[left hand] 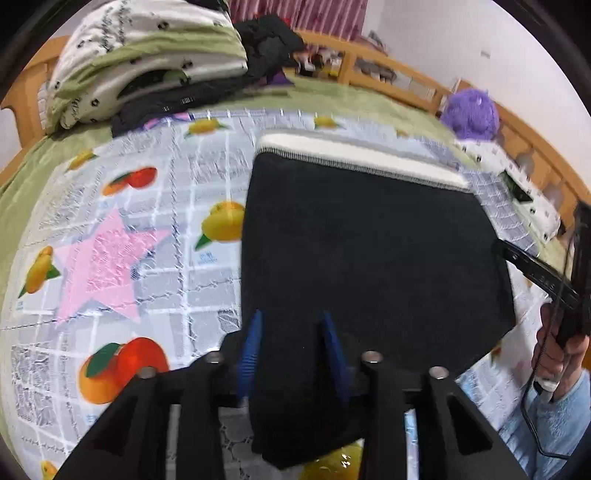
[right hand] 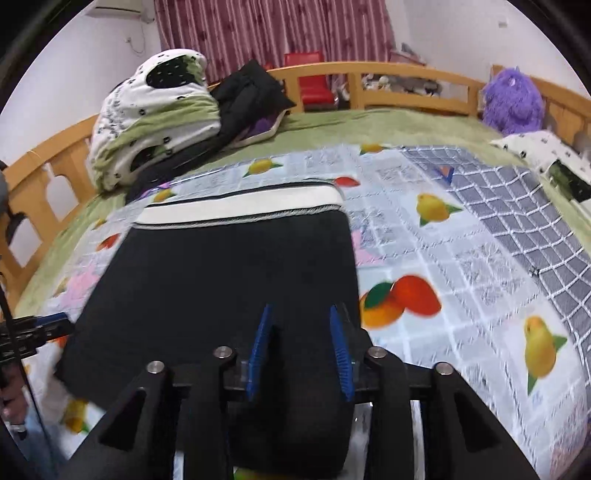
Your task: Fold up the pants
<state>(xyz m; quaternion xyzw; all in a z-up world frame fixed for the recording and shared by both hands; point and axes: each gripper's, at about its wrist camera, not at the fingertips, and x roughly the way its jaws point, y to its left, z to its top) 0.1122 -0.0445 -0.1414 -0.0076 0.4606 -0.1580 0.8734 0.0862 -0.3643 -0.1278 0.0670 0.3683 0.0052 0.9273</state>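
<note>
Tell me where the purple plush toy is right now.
The purple plush toy sits at the far right corner of the bed, against the wooden rail, beyond the pants in both views.

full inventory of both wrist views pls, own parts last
pants: 1, black with white waistband, folded on the mat, near edge between both grippers' fingers
mat: 1, fruit print, over the bed
bed sheet: 1, green, under the mat
quilt: 1, white and green, folded, far left
jacket: 1, black, beside the quilt
plush toy: 1, purple, far right corner
bed rail: 1, wood, far edge
curtain: 1, red striped, behind
left gripper: 1, black, blue pads
right gripper: 1, black, blue pads
</note>
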